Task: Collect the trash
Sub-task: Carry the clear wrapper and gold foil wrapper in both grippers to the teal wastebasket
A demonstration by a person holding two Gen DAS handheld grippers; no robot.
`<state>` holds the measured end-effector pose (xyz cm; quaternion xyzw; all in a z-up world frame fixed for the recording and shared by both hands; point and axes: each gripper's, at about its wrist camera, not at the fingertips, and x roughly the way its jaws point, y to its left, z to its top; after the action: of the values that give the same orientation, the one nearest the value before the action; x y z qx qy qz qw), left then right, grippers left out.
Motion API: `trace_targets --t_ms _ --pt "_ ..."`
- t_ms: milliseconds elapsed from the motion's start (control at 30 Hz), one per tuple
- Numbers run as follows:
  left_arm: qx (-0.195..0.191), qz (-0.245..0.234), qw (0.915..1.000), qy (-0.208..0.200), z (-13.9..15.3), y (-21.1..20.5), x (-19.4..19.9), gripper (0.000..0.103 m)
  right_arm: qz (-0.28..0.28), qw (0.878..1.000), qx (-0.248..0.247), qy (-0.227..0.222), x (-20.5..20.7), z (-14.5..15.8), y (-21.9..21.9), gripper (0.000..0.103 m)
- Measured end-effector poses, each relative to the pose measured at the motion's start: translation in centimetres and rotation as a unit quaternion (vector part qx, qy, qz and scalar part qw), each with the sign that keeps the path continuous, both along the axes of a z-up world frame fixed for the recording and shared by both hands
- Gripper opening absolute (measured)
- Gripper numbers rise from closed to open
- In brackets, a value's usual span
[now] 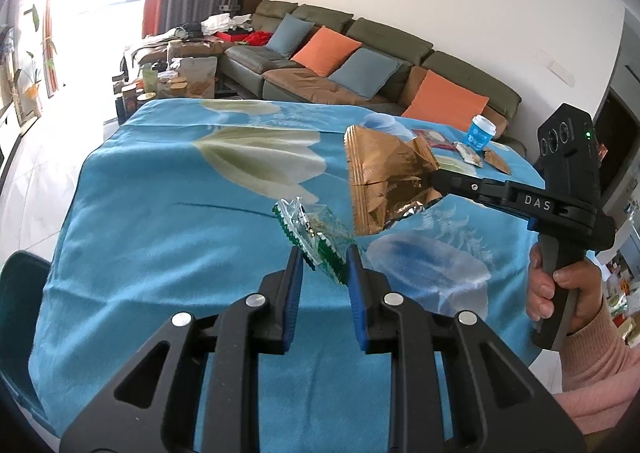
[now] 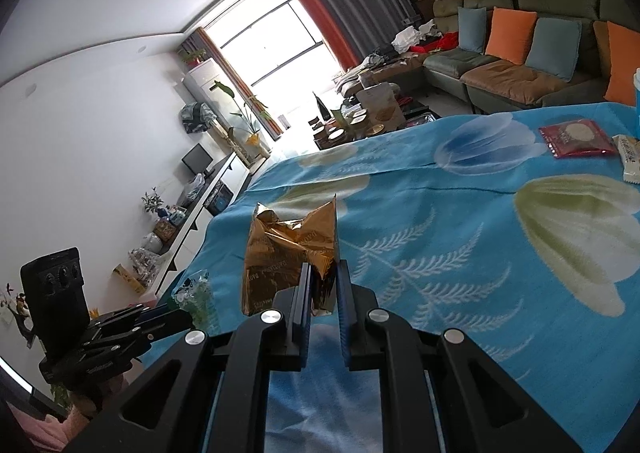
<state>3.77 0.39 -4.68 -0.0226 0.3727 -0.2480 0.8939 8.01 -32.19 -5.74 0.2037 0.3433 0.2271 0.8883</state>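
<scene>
My left gripper [image 1: 322,251] is shut on a crumpled clear-and-green wrapper [image 1: 316,237], held above the blue flowered tablecloth [image 1: 160,213]. My right gripper [image 2: 323,267] is shut on a gold foil snack bag [image 2: 288,249], also lifted off the cloth. In the left wrist view that gold bag [image 1: 380,177] hangs from the right gripper [image 1: 436,177], just right of and beyond the green wrapper. In the right wrist view the left gripper [image 2: 182,315] appears low on the left with the green wrapper [image 2: 196,297] in it.
More trash lies on the table's far right: a red packet [image 2: 576,139], a white wrapper [image 2: 632,159], a small brown packet [image 1: 498,161] and a blue paper cup [image 1: 482,133]. A sofa [image 1: 360,53] and a cluttered side table [image 1: 172,81] stand beyond. A teal chair [image 1: 20,293] sits at the near left.
</scene>
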Motion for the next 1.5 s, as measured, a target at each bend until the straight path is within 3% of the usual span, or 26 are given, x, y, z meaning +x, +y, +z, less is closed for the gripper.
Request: trace_targets --t_ms 1500 --pt "0.004 0.083 0.9965 -0.01 -0.1 6.2 -3.6 0.021 0.068 0.998 0.006 -0.005 0.2 0.0 6.6 0.011"
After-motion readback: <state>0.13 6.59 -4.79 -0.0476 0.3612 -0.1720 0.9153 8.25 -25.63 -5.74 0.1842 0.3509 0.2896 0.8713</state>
